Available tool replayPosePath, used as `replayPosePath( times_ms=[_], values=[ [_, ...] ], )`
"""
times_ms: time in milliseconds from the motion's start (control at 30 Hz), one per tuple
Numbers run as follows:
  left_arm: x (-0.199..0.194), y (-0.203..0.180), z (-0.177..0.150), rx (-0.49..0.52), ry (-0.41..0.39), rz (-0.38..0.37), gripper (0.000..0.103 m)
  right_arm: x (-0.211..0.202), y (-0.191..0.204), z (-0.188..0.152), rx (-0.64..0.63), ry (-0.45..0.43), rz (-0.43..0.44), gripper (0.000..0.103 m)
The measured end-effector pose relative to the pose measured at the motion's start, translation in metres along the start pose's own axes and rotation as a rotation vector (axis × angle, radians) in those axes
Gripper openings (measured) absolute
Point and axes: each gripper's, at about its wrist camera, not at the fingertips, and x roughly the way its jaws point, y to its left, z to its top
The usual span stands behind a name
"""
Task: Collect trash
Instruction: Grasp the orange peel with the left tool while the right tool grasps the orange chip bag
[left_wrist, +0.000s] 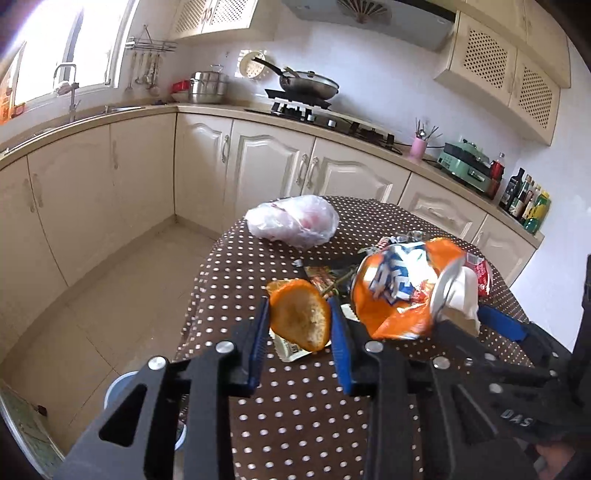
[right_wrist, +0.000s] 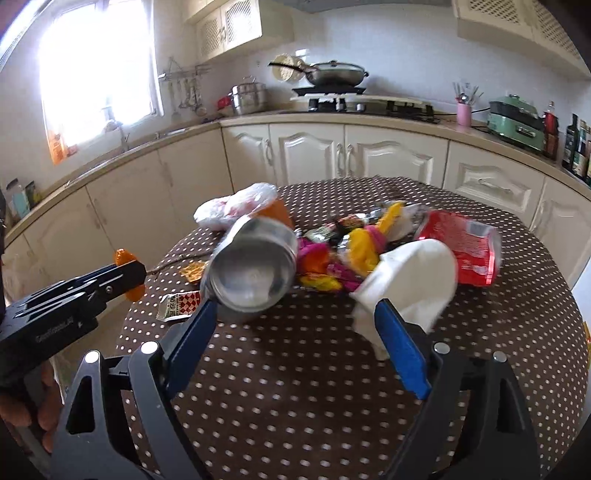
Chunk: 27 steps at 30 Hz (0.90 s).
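**Ana:** Left wrist view has the left gripper (left_wrist: 299, 325) closed down on an orange peel (left_wrist: 300, 317), one blue finger on either side, the peel lifted off the brown dotted bench (left_wrist: 295, 417). A small sauce packet (left_wrist: 290, 350) lies under it, mostly hidden by the peel.

**Ben:** And the right gripper (right_wrist: 295, 328)?

**Ana:** Its fingers stand wide apart. A crushed orange can (right_wrist: 255, 266) sits at the left finger and a crumpled white tissue (right_wrist: 410, 284) at the right one. Both are blurred, so whether the pads press on either is impossible to call.

**Ben:** From the left wrist, the can (left_wrist: 402, 291) covers most of the pile behind it.

**Ana:** Right, only the corner of a red wrapper (left_wrist: 480, 273) peeks out there. The right wrist shows it better: red wrapper (right_wrist: 461, 247) beyond the tissue, yellow and pink wrappers (right_wrist: 351, 254) between can and tissue, print unreadable.

**Ben:** The far edge?

**Ana:** A clear plastic bag (left_wrist: 295, 221) with something reddish inside, contents hard to make out. In the right wrist view the can partly blocks the bag (right_wrist: 236, 206).

**Ben:** Bottom left of the left wrist view?

**Ana:** A bluish rim (left_wrist: 118, 384) below the bench edge, cut off by the gripper body.
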Motion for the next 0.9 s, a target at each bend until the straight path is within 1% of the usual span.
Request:
replayPosePath(
  times_ms=[67, 167, 233, 300, 433, 500, 567, 633, 700, 733, 800, 833, 900],
  values=[
    [-0.005, 0.004, -0.002, -0.004, -0.019, 0.019, 0.030, -0.002, 0.003, 0.001, 0.012, -0.006, 0.008, 0.084],
    [-0.015, 0.013, -0.005, -0.034, -0.041, 0.021, 0.030, -0.010, 0.001, 0.001, 0.039, -0.026, 0.027, 0.084],
    [-0.023, 0.015, -0.006, -0.049, -0.067, 0.036, 0.030, -0.007, -0.001, 0.002, 0.065, -0.019, 0.032, 0.084],
    [-0.028, 0.017, -0.007, -0.062, -0.083, 0.031, 0.030, 0.002, -0.003, 0.002, 0.085, 0.014, -0.002, 0.084],
    [-0.039, 0.018, -0.009, -0.069, -0.109, 0.051, 0.030, 0.014, -0.015, -0.001, 0.147, 0.058, -0.038, 0.084],
    [-0.041, 0.020, -0.010, -0.070, -0.113, 0.074, 0.030, 0.020, -0.021, -0.003, 0.188, 0.087, -0.005, 0.084],
    [-0.042, 0.021, -0.011, -0.070, -0.109, 0.067, 0.030, 0.024, -0.027, -0.004, 0.215, 0.111, 0.018, 0.083],
    [-0.043, 0.021, -0.012, -0.077, -0.104, 0.057, 0.030, 0.027, -0.030, -0.006, 0.229, 0.129, 0.035, 0.073],
    [-0.043, 0.022, -0.012, -0.077, -0.098, 0.049, 0.030, 0.032, -0.032, -0.007, 0.238, 0.161, 0.040, 0.050],
    [-0.044, 0.022, -0.012, -0.077, -0.098, 0.046, 0.030, 0.034, -0.033, -0.008, 0.240, 0.174, 0.049, 0.045],
    [-0.047, 0.022, -0.012, -0.074, -0.095, 0.029, 0.030, 0.032, -0.034, -0.008, 0.231, 0.174, 0.067, 0.023],
    [-0.049, 0.021, -0.013, -0.072, -0.096, 0.023, 0.030, 0.028, -0.031, -0.007, 0.208, 0.162, 0.043, 0.016],
    [-0.055, 0.020, -0.013, -0.064, -0.104, 0.028, 0.030, 0.021, -0.025, -0.007, 0.168, 0.140, -0.002, 0.014]
  ],
)
